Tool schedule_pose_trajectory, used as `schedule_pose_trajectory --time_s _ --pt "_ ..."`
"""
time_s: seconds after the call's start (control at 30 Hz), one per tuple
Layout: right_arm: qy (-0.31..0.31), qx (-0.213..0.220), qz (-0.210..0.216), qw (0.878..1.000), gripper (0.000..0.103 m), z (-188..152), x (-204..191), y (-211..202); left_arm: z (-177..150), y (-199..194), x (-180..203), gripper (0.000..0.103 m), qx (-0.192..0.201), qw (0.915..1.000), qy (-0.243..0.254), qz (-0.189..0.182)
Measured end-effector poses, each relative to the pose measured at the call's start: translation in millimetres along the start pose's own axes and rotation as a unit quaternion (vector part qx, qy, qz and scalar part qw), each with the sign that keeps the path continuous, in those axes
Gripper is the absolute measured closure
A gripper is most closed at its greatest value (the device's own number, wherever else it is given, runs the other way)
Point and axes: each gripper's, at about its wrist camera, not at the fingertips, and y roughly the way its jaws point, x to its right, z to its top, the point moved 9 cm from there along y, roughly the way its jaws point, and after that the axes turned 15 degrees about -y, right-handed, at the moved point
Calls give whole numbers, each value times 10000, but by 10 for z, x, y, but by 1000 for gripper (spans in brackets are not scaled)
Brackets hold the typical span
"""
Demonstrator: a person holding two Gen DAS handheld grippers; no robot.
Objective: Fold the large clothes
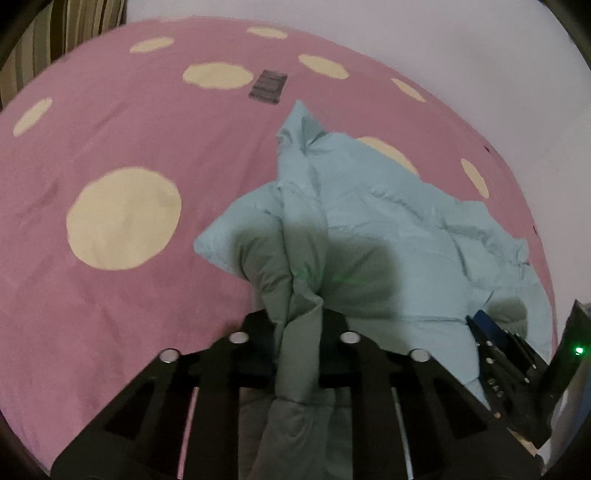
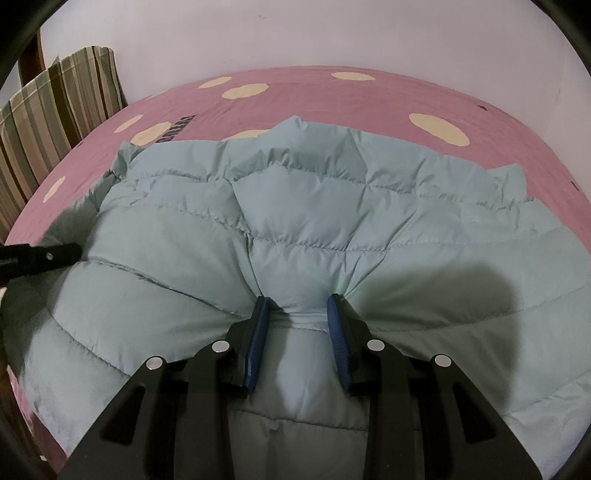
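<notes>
A pale blue quilted puffer jacket (image 2: 314,206) lies spread on a pink bed sheet (image 2: 369,96) with cream dots. My left gripper (image 1: 299,317) is shut on a bunched fold of the jacket (image 1: 369,192), which runs down between its black fingers. My right gripper (image 2: 297,306) is shut on the jacket's near edge, with the padded cloth pinched between its blue pads (image 2: 258,332). The right gripper (image 1: 498,354) also shows at the lower right of the left wrist view. A black finger of the left gripper (image 2: 40,258) pokes in at the left edge of the right wrist view.
A striped pillow (image 2: 55,110) leans at the bed's far left corner. White wall (image 2: 332,33) runs behind the bed. A small dark printed patch (image 1: 267,86) marks the sheet beyond the jacket. Bare sheet (image 1: 110,147) stretches to the left of the jacket.
</notes>
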Motion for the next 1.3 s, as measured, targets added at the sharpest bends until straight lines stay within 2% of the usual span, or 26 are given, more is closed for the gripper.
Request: schedule_pose_trajectory --time_s 0.2,0.43,0.6,0.73,1.03,1.3 --pt "24 1 26 10000 70 5 6 15 92 -388 248 93 348 9992 69 -184" --pt "121 40 181 9998 70 25 47 -13 45 -826 750 94 707 9958 443 -371" --pt "345 172 371 9986 70 30 180 -198 -12 -1030 1104 94 875 9932 612 -459" --pt "503 352 352 9975 70 7 413 -411 -113 -1112 1449 94 965 9907 845 -462" --pt "1102 564 96 9923 70 -323 1315 -833 -541 -962 2503 94 1033 9794 1693 -382" --pt "1586 575 -170 9855 70 -817 1941 -1099 -1152 -363 3283 94 831 9689 2326 -139"
